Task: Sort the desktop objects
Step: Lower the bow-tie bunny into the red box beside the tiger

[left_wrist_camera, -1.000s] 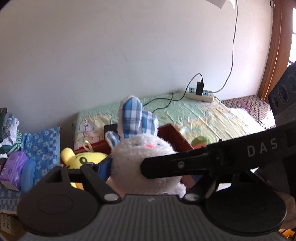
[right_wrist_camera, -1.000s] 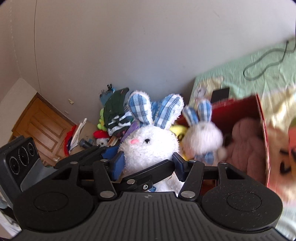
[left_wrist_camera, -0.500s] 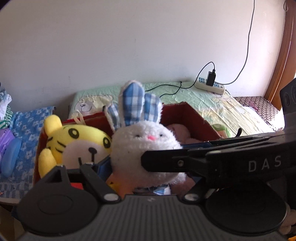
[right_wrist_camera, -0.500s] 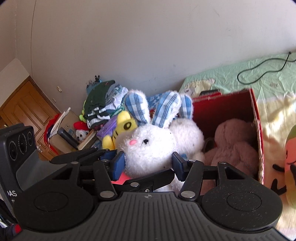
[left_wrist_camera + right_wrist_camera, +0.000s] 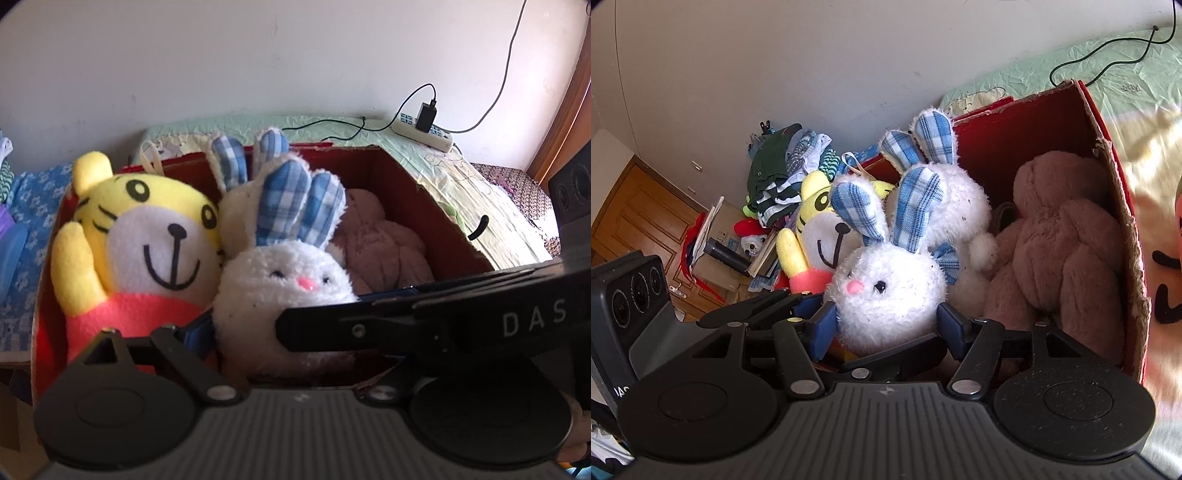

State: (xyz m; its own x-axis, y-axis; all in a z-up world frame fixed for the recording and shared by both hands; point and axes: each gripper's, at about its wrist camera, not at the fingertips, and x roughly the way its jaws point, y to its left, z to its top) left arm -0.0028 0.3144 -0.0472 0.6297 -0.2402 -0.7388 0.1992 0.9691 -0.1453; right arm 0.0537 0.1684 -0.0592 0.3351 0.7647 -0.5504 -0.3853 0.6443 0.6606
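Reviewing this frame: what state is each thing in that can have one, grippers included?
Left gripper: fingers opening, front bunny between them.
Right gripper: fingers opening around the same bunny.
Front bunny: in the box, face towards the cameras.
Back bunny: in the box, facing away.
Tiger plush: in the box, leaning back.
Brown plush: lying in the box.
Red box: open-topped, nearly full.
Charger: plugged into the power strip.

Soft daylight from the right; fisheye-bent edges, slight blur.
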